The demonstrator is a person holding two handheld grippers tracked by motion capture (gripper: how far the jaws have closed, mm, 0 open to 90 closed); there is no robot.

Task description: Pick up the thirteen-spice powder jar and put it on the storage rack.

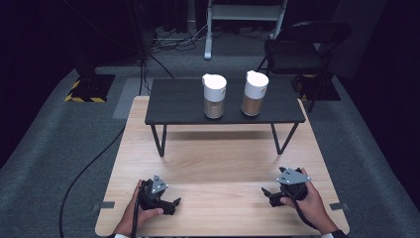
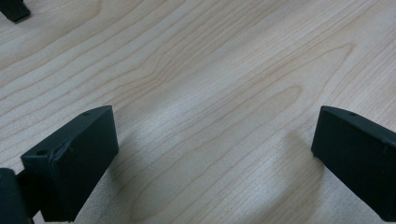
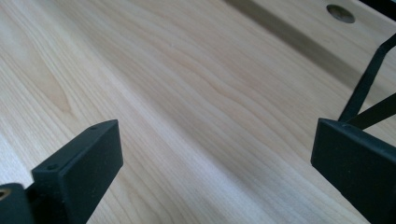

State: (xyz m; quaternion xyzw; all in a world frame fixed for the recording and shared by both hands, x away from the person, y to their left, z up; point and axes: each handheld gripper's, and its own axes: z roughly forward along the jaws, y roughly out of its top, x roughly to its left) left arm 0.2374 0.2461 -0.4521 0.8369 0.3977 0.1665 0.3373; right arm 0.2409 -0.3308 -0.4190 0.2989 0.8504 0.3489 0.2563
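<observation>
Both grippers rest spread and empty on the pale wooden table point(image 1: 218, 163), ready to reach.
The left gripper point(image 1: 174, 203) and right gripper point(image 1: 267, 192) lie well apart from two white-lidded, tan-filled jars point(image 1: 214, 95) standing on the low black shelf point(image 1: 178, 101); grey carpet and dark room surround.

We see a black bench point(image 1: 178, 101), a folding chair point(image 1: 302, 49) behind its right end, a cable point(image 1: 89, 166) crossing the carpet point(image 1: 44, 144), and a hazard-striped base point(image 1: 89, 89) at far left.
</observation>
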